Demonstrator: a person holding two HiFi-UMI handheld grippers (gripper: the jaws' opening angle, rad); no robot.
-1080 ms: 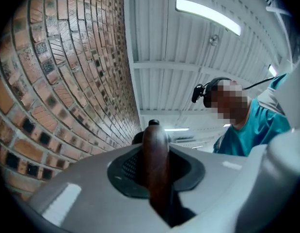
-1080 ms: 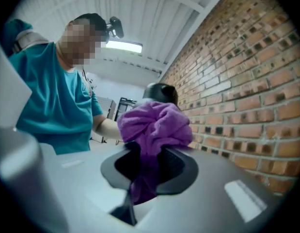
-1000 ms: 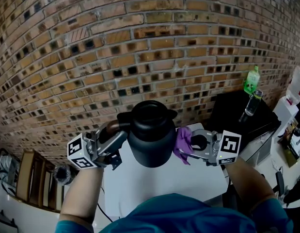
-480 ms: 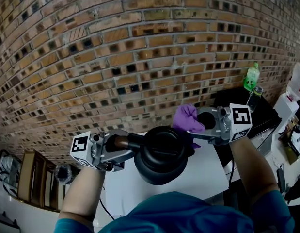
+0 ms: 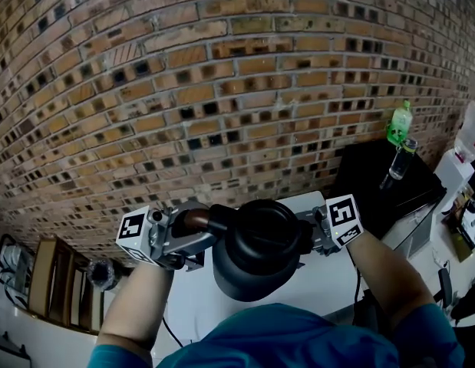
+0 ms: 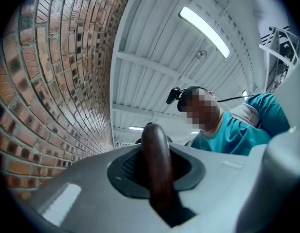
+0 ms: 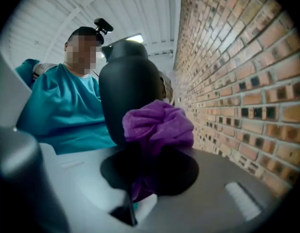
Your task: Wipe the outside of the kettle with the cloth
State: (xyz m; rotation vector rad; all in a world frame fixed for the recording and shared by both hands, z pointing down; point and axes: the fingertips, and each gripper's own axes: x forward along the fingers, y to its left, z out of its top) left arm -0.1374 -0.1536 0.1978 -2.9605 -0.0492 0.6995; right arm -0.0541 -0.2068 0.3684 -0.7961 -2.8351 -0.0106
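Note:
A matte black kettle (image 5: 256,251) hangs above the white table, tilted so its lid faces my head. My left gripper (image 5: 197,232) is shut on its brown wooden handle (image 5: 192,221), which runs between the jaws in the left gripper view (image 6: 157,164). My right gripper (image 5: 308,234) sits against the kettle's right side. It is shut on a bunched purple cloth (image 7: 158,125). In the right gripper view the cloth presses on the kettle's black wall (image 7: 126,96). From the head view the cloth is hidden behind the kettle.
A brick wall (image 5: 222,90) stands close behind the white table (image 5: 333,278). A black cabinet (image 5: 375,186) at the right carries a green bottle (image 5: 399,123) and a glass (image 5: 398,163). A wooden shelf (image 5: 45,274) stands low at the left.
The kettle tipped from upright until its lid faced my head. The right gripper rose with the cloth to the kettle's far upper side, then dropped down its right side, where the cloth is now hidden.

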